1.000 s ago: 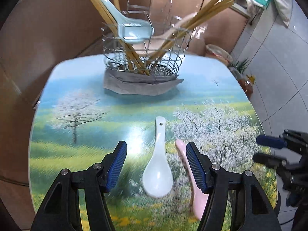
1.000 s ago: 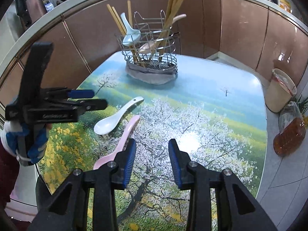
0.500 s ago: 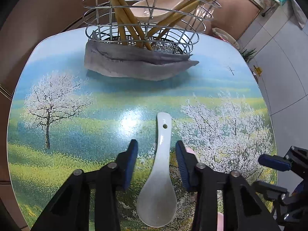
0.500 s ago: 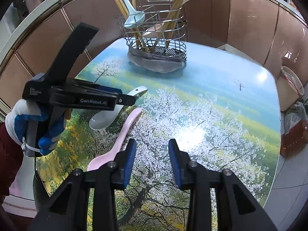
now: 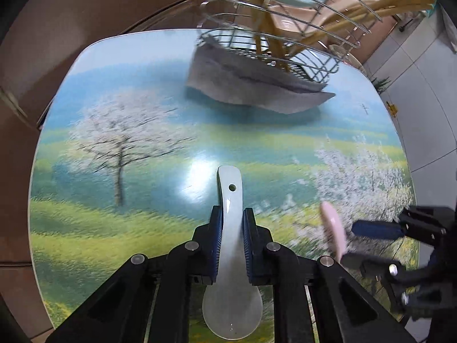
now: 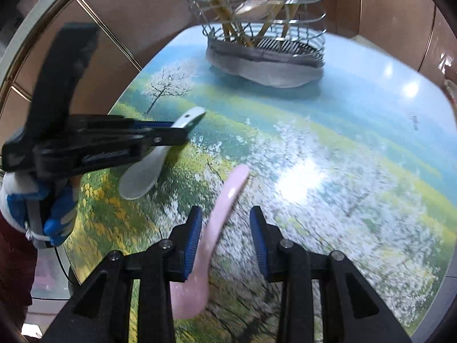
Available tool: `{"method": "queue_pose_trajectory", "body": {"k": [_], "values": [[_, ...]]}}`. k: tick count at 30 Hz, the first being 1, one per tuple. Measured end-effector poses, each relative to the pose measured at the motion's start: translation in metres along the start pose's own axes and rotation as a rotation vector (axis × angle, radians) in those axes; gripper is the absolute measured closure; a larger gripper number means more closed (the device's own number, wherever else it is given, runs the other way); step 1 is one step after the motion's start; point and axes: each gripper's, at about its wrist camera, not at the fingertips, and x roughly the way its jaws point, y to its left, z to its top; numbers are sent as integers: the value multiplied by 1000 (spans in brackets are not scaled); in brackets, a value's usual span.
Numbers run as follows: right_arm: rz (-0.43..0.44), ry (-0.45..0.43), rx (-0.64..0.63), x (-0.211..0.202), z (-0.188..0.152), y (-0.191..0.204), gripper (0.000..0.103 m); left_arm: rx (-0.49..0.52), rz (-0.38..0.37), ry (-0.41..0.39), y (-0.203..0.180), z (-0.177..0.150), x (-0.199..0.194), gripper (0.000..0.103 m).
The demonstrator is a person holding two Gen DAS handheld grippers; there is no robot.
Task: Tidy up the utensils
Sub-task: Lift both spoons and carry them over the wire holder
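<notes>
The left tool (image 5: 232, 223) had just been closing and now pinched the handle of the white spoon (image 5: 232, 285), which lay on the table (image 5: 114, 228). The right tool (image 6: 225, 228) stood spread around the pink spoon (image 6: 217, 228), not pressing it. Only the right wrist view showed the gloved hand (image 6: 37, 208).

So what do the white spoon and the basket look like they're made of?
White spoon: likely glazed ceramic, judging by its glossy, thick, moulded body with a hole in the handle. Basket: shiny bare metal wire, probably steel.
</notes>
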Motion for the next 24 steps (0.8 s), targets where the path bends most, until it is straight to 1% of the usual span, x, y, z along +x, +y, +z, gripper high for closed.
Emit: {"method": "queue_pose_trajectory", "body": {"k": [2,7,8,9,10,13,15,18,24], "values": [[-4,21,10,8,5,-1,70,-2,0,-1,11,-5,-3,90],[19,36,38,11,14,-4,71,-9,1,-7,26,-15,-8,90],[18,42,36,12,15,-3,72,-11,3,-11,28,-16,-9,90],[15,54,30,14,16,-2,80,-12,7,-14,28,-18,-9,90],[17,60,30,16,17,-1,86,-15,9,-16,27,-20,-10,90],[31,68,29,21,20,0,89,-30,13,-21,22,-25,-8,90],[57,66,38,22,18,0,91,-42,11,-28,16,-28,-7,90],[70,24,26,19,15,5,93,-56,12,-60,11,-38,-13,90],[93,-114,-50,-15,-8,16,93,-66,21,-186,1,-59,-49,90]]}}
